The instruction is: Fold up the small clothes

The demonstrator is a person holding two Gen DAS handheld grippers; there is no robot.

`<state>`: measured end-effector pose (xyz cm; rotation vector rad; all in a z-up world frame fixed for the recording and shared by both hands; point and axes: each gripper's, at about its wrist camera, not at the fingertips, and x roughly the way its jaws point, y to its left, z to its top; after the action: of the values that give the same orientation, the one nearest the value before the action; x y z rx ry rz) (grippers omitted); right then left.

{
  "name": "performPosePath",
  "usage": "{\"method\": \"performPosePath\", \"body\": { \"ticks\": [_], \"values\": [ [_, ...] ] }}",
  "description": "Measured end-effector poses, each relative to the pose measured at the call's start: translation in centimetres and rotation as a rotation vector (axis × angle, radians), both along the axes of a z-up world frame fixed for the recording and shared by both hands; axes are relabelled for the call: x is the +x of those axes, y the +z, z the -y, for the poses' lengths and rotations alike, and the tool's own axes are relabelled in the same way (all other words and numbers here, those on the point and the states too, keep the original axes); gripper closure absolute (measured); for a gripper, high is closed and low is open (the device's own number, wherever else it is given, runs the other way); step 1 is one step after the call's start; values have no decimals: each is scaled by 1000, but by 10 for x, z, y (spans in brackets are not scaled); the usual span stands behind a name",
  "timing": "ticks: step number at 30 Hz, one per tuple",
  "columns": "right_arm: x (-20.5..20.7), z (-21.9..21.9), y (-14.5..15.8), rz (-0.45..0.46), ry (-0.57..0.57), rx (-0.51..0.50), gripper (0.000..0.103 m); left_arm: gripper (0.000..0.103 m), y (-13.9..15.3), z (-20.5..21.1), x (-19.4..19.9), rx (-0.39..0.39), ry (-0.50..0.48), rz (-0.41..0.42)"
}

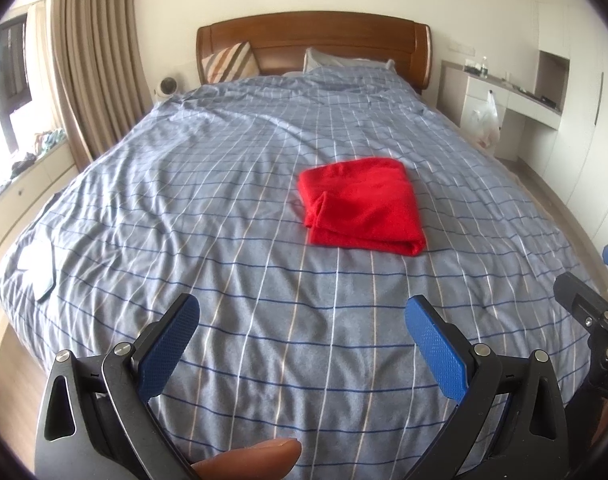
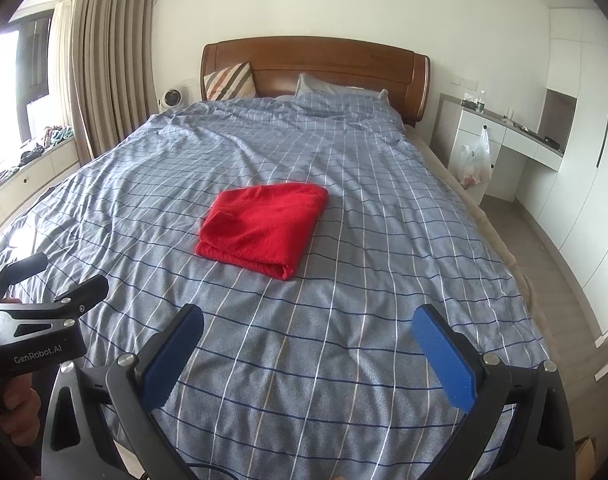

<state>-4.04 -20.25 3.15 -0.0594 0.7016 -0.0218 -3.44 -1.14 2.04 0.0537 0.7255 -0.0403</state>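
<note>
A red cloth (image 1: pixel 362 206) lies folded into a thick rectangle on the blue checked bed cover (image 1: pixel 208 200). It also shows in the right wrist view (image 2: pixel 264 228), mid-bed. My left gripper (image 1: pixel 302 312) is open and empty, held above the near part of the bed, well short of the cloth. My right gripper (image 2: pixel 308 318) is open and empty too, also short of the cloth. The left gripper's black body (image 2: pixel 44 312) shows at the left edge of the right wrist view, and the right gripper's body (image 1: pixel 588 312) at the right edge of the left wrist view.
A wooden headboard (image 1: pixel 312 40) with a striped cushion (image 1: pixel 228 62) and a pillow stands at the far end. Beige curtains (image 1: pixel 92 60) and a window seat are on the left. A white desk (image 2: pixel 504 136) with a hanging plastic bag is on the right.
</note>
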Motion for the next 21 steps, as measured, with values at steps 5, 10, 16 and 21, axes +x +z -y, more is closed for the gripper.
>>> {"method": "performPosePath", "body": {
  "ticks": [5,10,16,21],
  "values": [
    [-1,-2,0,-5,2,3,0,0,0,2,-1,13,5,-13],
    [-2,-3,0,-11,-2,1,0,0,-1,4,0,44,16,-24],
    [-3,-3,0,-9,-2,-8,0,0,2,6,-3,57,19,-8],
    [-3,-2,1,-5,-3,-11,0,0,6,6,-5,49,18,3]
  ]
}}
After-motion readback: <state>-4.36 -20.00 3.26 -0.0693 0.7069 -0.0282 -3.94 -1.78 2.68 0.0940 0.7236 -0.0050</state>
